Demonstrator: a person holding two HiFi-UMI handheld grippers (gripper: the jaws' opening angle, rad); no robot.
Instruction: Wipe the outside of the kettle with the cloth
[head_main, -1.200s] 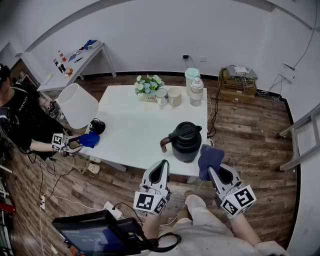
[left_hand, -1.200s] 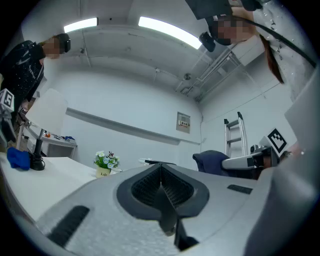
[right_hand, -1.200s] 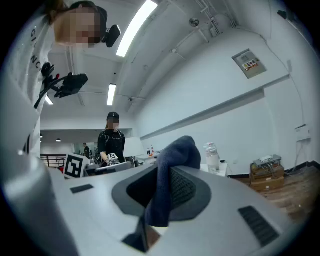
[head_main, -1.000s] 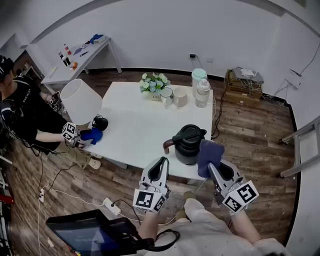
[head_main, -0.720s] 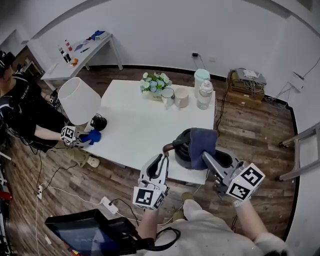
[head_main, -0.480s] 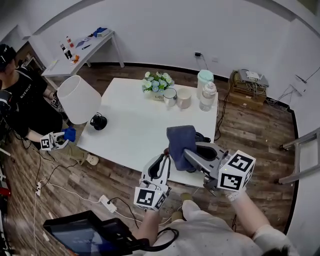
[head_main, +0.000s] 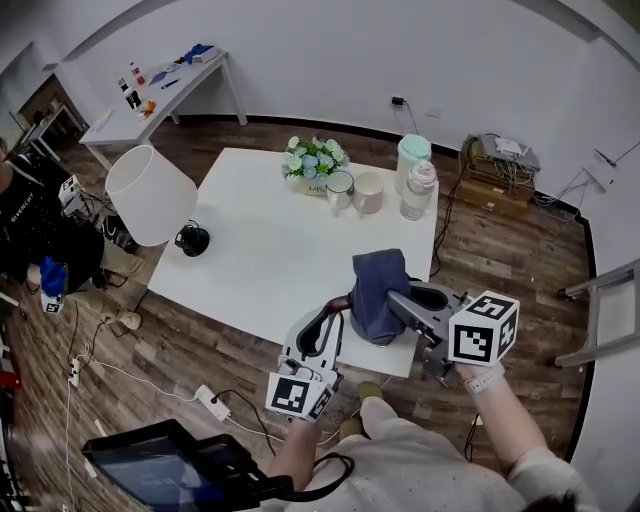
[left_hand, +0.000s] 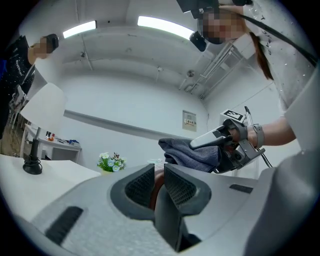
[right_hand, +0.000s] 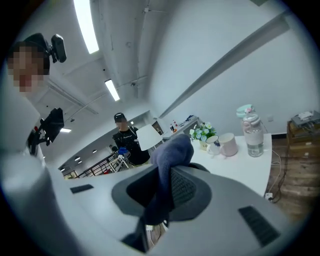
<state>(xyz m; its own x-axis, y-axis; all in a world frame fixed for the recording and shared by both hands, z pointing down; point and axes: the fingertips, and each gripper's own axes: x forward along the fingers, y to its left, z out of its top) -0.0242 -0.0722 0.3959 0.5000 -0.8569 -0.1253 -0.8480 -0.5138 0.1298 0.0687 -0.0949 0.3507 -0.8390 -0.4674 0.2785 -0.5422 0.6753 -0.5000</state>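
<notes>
The kettle stands at the white table's (head_main: 260, 250) near edge, almost wholly hidden under a blue-grey cloth (head_main: 378, 282); only its brown handle (head_main: 338, 300) shows. My right gripper (head_main: 396, 298) is shut on the cloth (right_hand: 170, 150) and holds it over the kettle's top. From below, my left gripper (head_main: 328, 318) reaches up to the handle, its jaws nearly together with the brown handle (left_hand: 158, 186) between the pads. The left gripper view shows the cloth (left_hand: 192, 152) and the right gripper (left_hand: 220, 137) just beyond.
On the table stand a white-shaded lamp (head_main: 150, 195), flowers (head_main: 313, 160), two mugs (head_main: 340, 185), a bottle (head_main: 418, 190) and a jar (head_main: 412, 150). A person (head_main: 30, 215) sits at far left. A side table (head_main: 165, 90) stands behind, and a screen (head_main: 160, 475) lies near my feet.
My right gripper carried the cloth from the kettle's right side up over its top and leftward. The left gripper stayed at the handle. The person at left drew back.
</notes>
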